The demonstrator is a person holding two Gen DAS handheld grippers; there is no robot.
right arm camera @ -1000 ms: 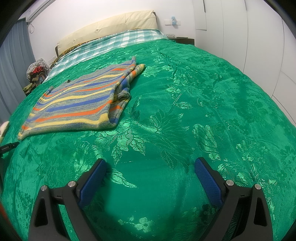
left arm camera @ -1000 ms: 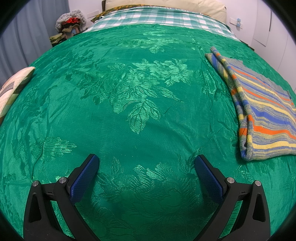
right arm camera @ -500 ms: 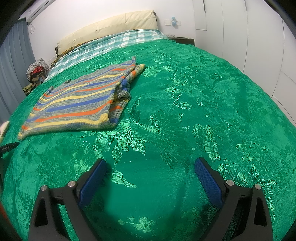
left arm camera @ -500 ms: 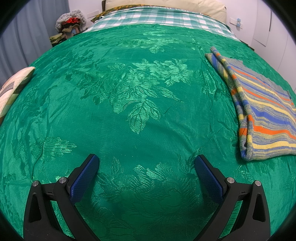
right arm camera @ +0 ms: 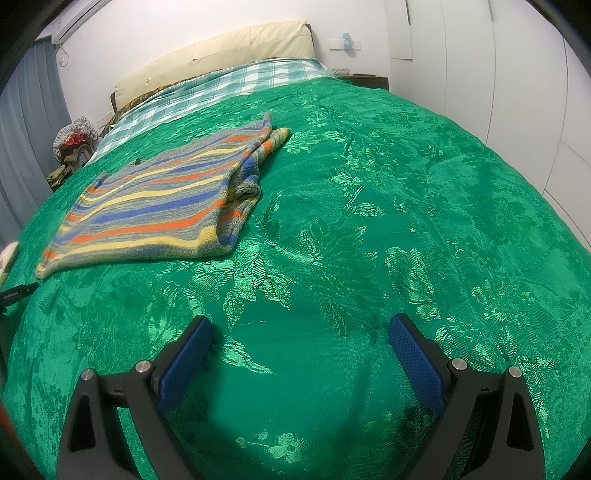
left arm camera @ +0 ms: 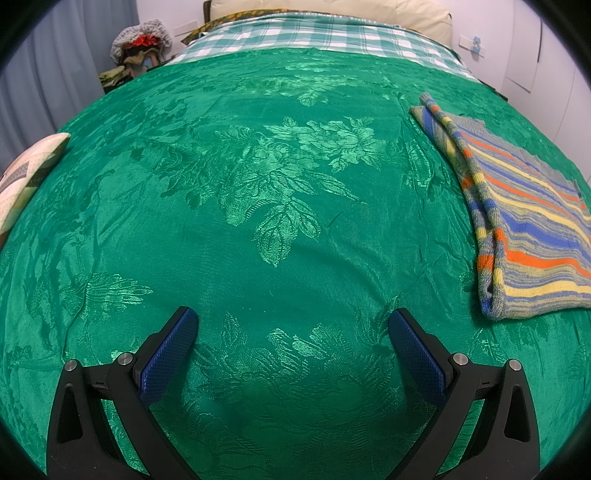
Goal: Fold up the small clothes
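green floral bedspread [left arm camera: 280,192] is seen spread over the bed, glossy, lightly creased; checked sheet [left arm camera: 314,35] and cream headboard [right arm camera: 218,57] are seen at the far end; grey curtain [left arm camera: 55,74] and a heap of clothes [left arm camera: 138,48] are noted at the bed's left far corner; a pale patterned cushion [left arm camera: 26,177] lies at the left edge.

striped sweater [right arm camera: 159,199] is laid flat on the bedspread, folded, with its sleeve [right arm camera: 271,138] doubled along the right side; in the left wrist view it is seen at the right edge [left arm camera: 528,229], well apart from both grippers.

left gripper [left arm camera: 293,332] is held over bare bedspread, fingers spread wide, nothing grasped; right gripper [right arm camera: 299,338] likewise, blue pads [right arm camera: 415,363] parted, nothing between them; the sweater lies ahead and to its left.
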